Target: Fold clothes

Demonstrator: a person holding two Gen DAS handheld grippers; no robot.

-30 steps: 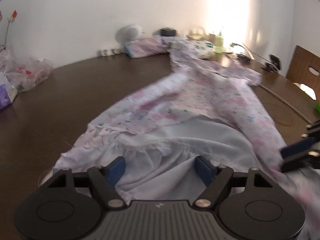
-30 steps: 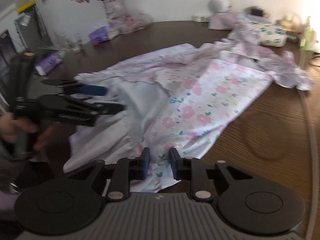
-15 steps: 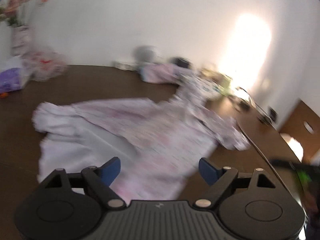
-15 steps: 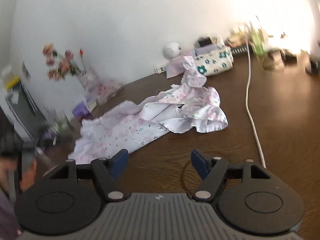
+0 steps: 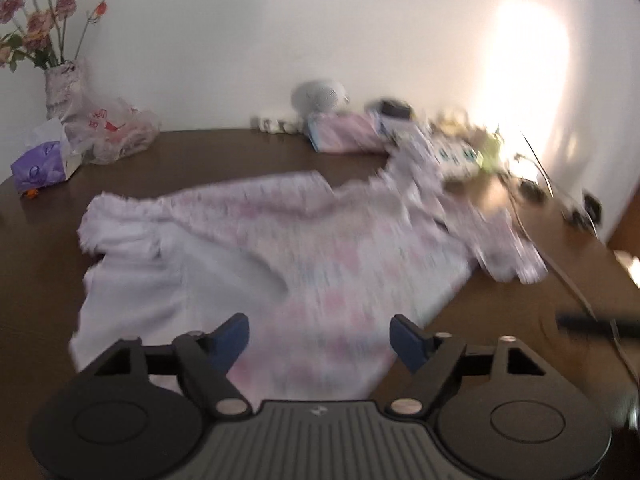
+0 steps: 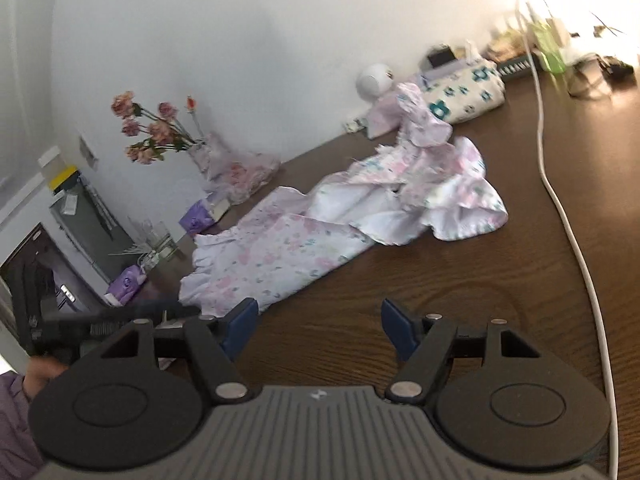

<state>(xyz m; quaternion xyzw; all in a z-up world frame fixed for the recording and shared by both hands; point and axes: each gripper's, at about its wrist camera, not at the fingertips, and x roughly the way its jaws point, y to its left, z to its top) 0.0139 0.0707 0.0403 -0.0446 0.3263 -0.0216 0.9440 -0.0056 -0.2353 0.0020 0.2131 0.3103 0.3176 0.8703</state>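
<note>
Dress (image 5: 304,248) flat on table (image 6: 460,280), just beyond both spread, empty grippers: left gripper (image 5: 319,338), right gripper (image 6: 316,326).

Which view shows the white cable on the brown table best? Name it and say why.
The right wrist view: the white cable runs sharp and unbroken down the brown wooden table, right of the floral garment. The left wrist view is motion-blurred, with only a thin line at its right edge that may be the cable.
</note>
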